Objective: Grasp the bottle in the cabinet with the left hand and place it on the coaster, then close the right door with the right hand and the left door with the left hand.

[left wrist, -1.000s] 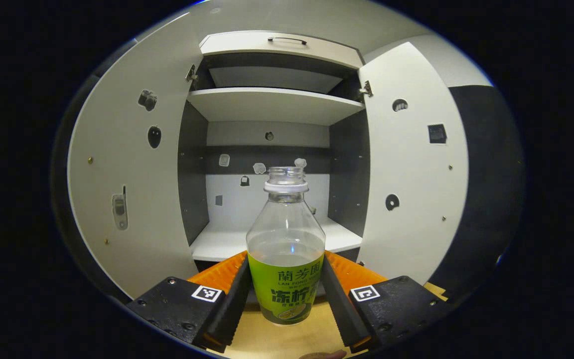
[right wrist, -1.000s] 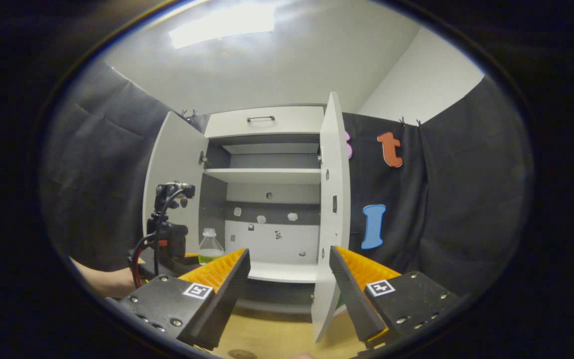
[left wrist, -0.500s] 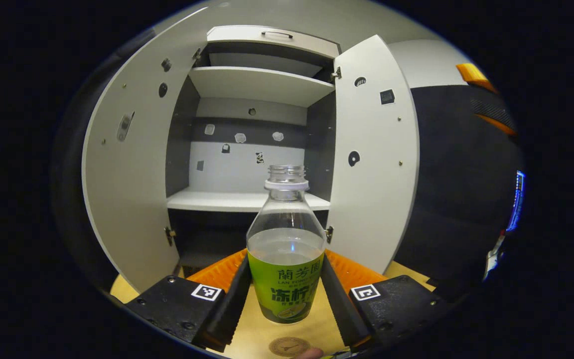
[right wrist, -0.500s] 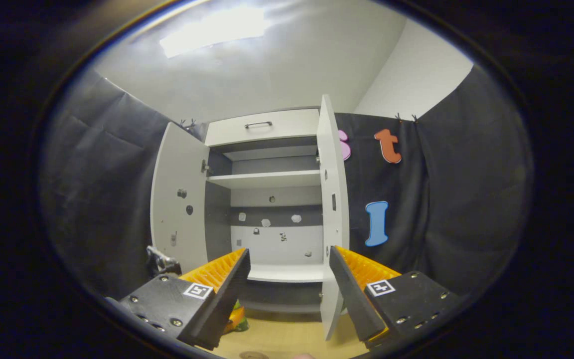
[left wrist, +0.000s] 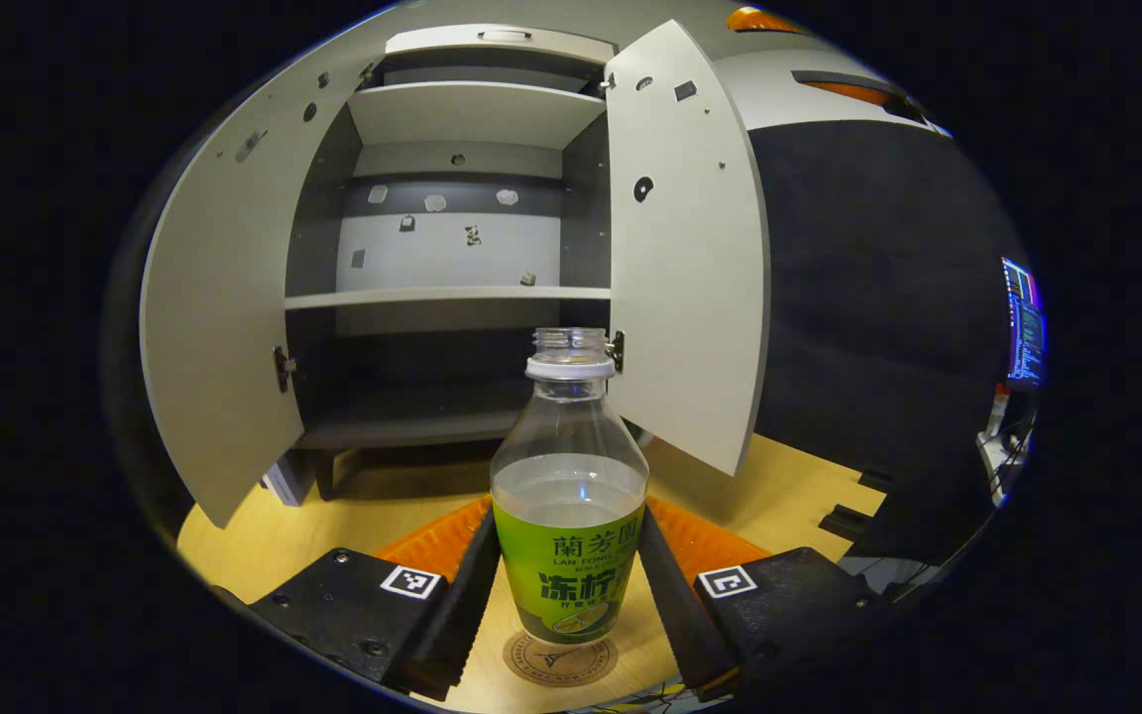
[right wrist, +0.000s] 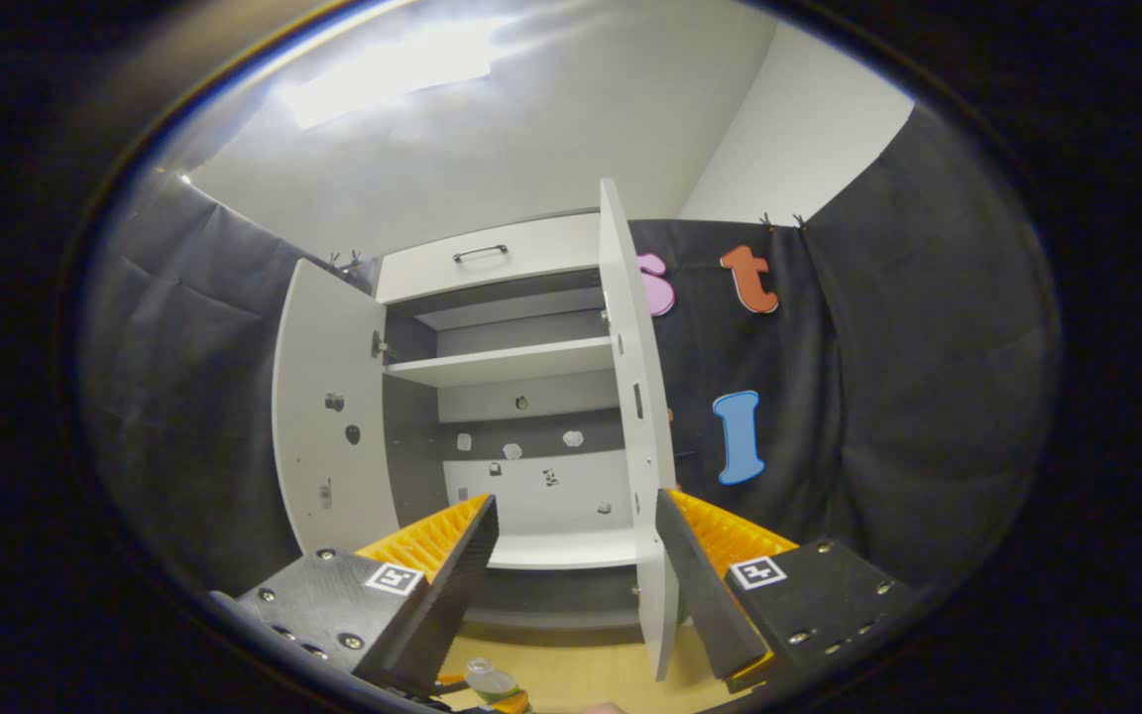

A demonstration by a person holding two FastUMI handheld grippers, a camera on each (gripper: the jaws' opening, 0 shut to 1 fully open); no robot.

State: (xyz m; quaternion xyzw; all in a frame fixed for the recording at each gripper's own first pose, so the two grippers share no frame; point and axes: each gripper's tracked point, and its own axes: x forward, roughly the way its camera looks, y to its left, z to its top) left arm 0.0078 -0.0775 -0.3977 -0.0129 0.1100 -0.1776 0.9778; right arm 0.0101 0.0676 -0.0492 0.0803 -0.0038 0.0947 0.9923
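The left gripper [left wrist: 568,585] is clamped on the clear plastic bottle with a green label [left wrist: 569,496], one finger pressing each side. The uncapped bottle stands upright, its base over the round brown coaster [left wrist: 560,657] on the light wooden tabletop [left wrist: 264,535]. The right gripper [right wrist: 576,570] holds its fingers spread apart on nothing, aimed at the white cabinet [right wrist: 521,397], whose left door [right wrist: 328,416] and right door [right wrist: 635,416] both stand open.

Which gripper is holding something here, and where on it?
The left gripper clamps the bottle at its labelled lower body; the right gripper is open, holding nothing.
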